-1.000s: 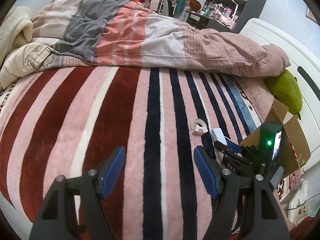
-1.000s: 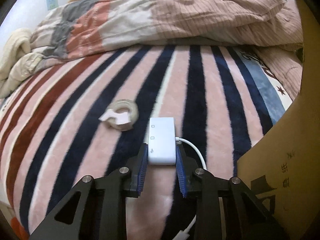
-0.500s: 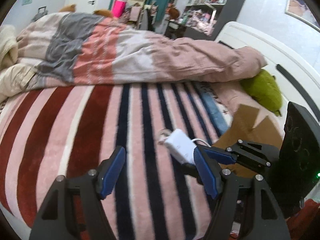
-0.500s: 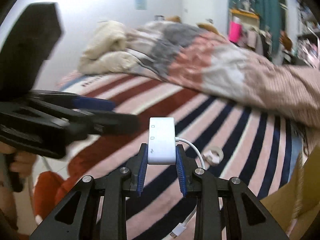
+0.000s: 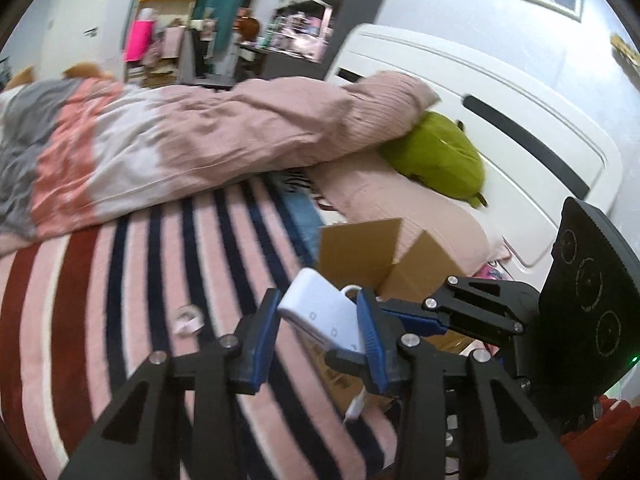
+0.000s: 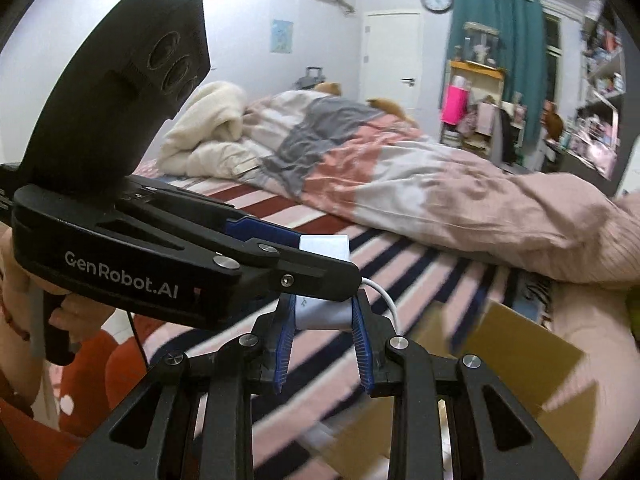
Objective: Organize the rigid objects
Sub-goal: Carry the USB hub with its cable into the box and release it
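**Adapter held by both grippers above the bed, box just beyond**

We find the white adapter [image 5: 326, 314] lifted clear of the striped blanket [image 5: 132, 280], near the bed's headboard end and just short of the open cardboard box [image 5: 384, 256]. The right gripper [image 6: 322, 320] has its jaws clamped on the adapter's cable end; the pads press its two narrow sides. The left gripper [image 5: 322, 320] has just been closing: its jaws now stand narrow with the adapter's far end between them. In the left wrist view the right-hand pad meets the body; contact on the other side looks likely, but we cannot confirm it.

Handling, as we judge it: a small hard plastic shell, light and stiff, so it will not sag or deform under a pinch. The glossy faces look slippery, so a grip across the flat sides, pads square on, seems safest. The short white cable [image 6: 384, 296] loops free by the right pad, and its plug dangles below. We would not grip there, as it is limp and could snag on a box flap.

A roll of tape [image 5: 188, 316] lies on the blanket, well apart, untouched.
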The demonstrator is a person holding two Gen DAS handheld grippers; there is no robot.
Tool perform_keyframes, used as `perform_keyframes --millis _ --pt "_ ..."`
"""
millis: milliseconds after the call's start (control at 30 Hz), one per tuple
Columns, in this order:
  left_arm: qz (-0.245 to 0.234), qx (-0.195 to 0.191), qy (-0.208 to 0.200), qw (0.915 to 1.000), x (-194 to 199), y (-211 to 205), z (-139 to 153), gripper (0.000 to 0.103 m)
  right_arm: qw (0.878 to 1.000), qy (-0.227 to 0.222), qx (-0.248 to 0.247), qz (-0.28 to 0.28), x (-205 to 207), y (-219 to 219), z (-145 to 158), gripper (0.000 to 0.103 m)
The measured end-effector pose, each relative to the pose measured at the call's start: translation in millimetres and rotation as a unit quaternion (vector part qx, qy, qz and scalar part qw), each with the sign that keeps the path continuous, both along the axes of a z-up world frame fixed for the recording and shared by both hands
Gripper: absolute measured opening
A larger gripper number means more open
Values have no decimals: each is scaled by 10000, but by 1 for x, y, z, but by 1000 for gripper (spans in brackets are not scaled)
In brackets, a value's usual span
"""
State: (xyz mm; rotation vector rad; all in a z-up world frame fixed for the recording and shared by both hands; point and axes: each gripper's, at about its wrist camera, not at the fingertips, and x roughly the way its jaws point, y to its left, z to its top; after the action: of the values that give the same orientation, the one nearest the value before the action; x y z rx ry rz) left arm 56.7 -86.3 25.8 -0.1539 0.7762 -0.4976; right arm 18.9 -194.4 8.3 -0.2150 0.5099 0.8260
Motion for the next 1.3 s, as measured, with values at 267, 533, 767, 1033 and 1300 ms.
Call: perform_keyframes --millis 267,533,767,1033,1300 --pt "-586 211 97 9980 23 -67 -3 35 9982 269 189 -501 11 -69 -4 22" --pt "-800 414 450 9949 42 -96 -29 34 9941 765 175 -752 28 -96 -22 22" --pt "-767 663 545 9934 47 -98 -42 37 9882 1180 -127 -972 36 -96 -41 23" --pt "-470 720 245 9960 36 -75 -31 64 9854 1300 -289 -1057 38 -89 -41 39" --pt "192 695 -65 9974 14 -10 -15 65 9902 1044 -224 -902 32 -52 -20 45"
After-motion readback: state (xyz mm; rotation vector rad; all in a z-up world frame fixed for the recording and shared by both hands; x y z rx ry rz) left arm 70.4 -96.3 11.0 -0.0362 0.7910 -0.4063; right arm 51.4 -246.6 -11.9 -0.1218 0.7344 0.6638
